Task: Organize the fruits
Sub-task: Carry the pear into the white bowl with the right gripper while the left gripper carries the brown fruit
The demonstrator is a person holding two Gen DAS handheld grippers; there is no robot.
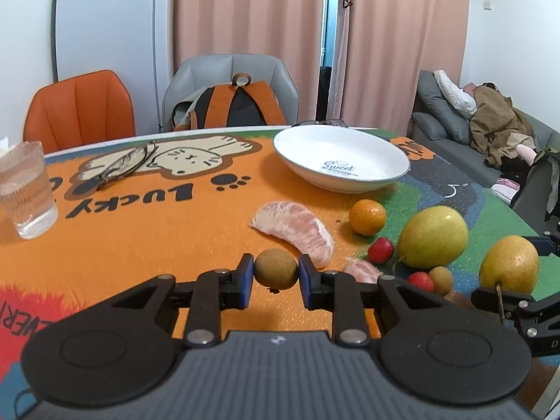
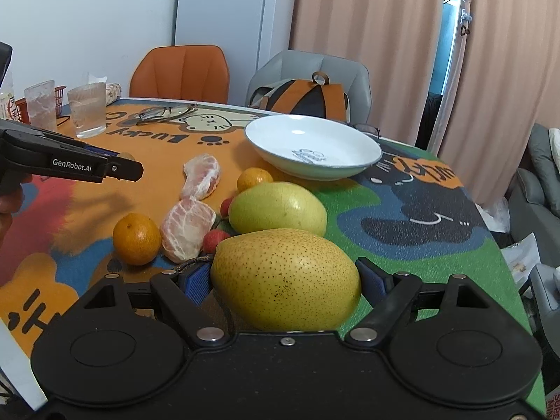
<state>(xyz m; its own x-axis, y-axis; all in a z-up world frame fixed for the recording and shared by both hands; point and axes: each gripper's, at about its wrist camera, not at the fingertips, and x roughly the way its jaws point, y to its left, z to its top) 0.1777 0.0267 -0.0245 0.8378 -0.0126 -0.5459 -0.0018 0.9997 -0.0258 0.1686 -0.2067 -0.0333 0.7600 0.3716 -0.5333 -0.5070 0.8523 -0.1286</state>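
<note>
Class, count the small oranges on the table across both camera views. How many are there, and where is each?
2. One orange lies just in front of the plate; the other orange lies nearer, left of a pomelo segment. More may be hidden behind larger fruit.

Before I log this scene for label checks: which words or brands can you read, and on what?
"Sweet": inside the white plate; the smaller line beneath is too blurred.
"LUCKY": upside down on the tablecloth; its other lettering is cut off or unreadable.
"GenRobot.AI": on the left gripper, seen from the right wrist.
"SUPE": packet at the frame edge, cut off.
</note>
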